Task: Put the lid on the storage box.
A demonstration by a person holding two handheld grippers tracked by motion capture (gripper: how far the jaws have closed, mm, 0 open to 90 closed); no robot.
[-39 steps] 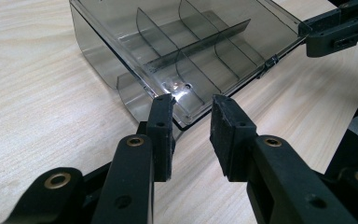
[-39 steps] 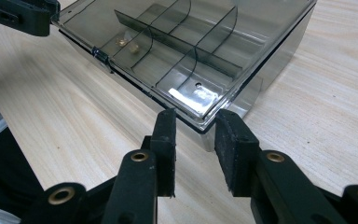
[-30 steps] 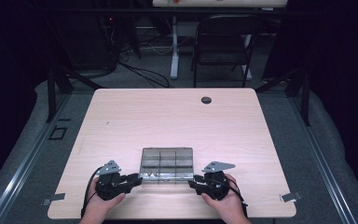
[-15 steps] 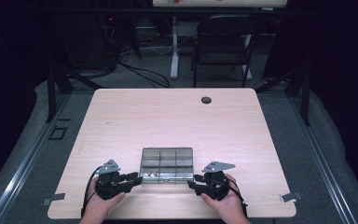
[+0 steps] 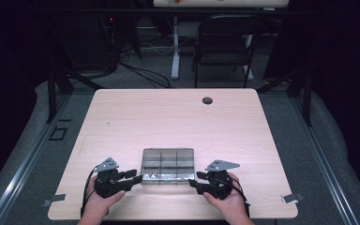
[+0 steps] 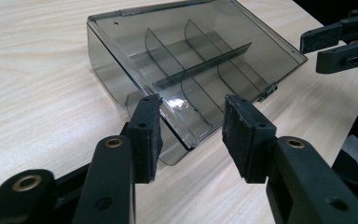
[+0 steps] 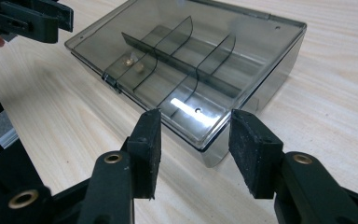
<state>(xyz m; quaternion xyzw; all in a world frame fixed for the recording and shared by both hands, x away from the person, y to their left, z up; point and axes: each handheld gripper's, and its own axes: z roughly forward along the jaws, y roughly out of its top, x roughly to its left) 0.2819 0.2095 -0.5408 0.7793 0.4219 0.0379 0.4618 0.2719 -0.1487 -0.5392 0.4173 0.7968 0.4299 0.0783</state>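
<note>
Fingers of both grippers — left gripper (image 5: 137, 177), right gripper (image 5: 194, 179) — have just been opening, releasing the box (image 5: 168, 163).

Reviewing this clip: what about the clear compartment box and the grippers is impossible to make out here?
- Small brass-coloured bits in the box: too small and blurred behind the tinted lid, right gripper view.
- Latch state: too small, left gripper view.
- Box contents: too small, high view.
- Left gripper body: cut off by the bottom edge.

Two black grippers are seen: the left gripper (image 5: 138, 177) and the right gripper (image 5: 193, 180), each topped by a grey three-cornered plate, fitted with brass-ringed screw holes and trailed by a black cable.
</note>
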